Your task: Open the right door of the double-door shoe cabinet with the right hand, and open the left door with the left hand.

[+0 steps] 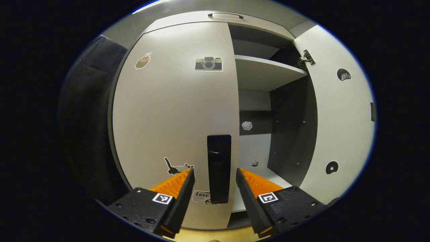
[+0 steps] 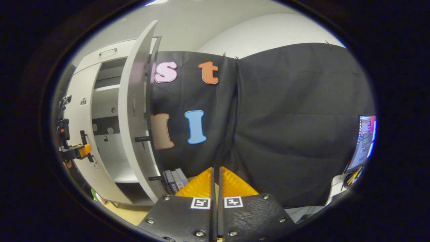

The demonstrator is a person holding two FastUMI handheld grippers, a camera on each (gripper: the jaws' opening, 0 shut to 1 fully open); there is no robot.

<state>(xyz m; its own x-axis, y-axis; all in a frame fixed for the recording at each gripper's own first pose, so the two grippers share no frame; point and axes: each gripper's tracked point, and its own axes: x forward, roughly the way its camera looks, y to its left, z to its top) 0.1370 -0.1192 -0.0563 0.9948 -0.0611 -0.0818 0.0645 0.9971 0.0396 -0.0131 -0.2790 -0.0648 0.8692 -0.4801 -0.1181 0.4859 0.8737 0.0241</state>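
One door remains shut: the left door lies directly ahead of the left gripper, whose jaws stand wide with the vertical handle between them, untouched. The right door is swung open, ahead-left of the right gripper, whose jaws are closed on nothing. The panel is judged rigid and light on hinges; grip the handle mid-length.

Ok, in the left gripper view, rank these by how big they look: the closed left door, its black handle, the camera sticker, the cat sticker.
1. Left door, by far.
2. Black handle.
3. Camera sticker and cat sticker: look about alike, and the fisheye makes it unsure, so no ranking.
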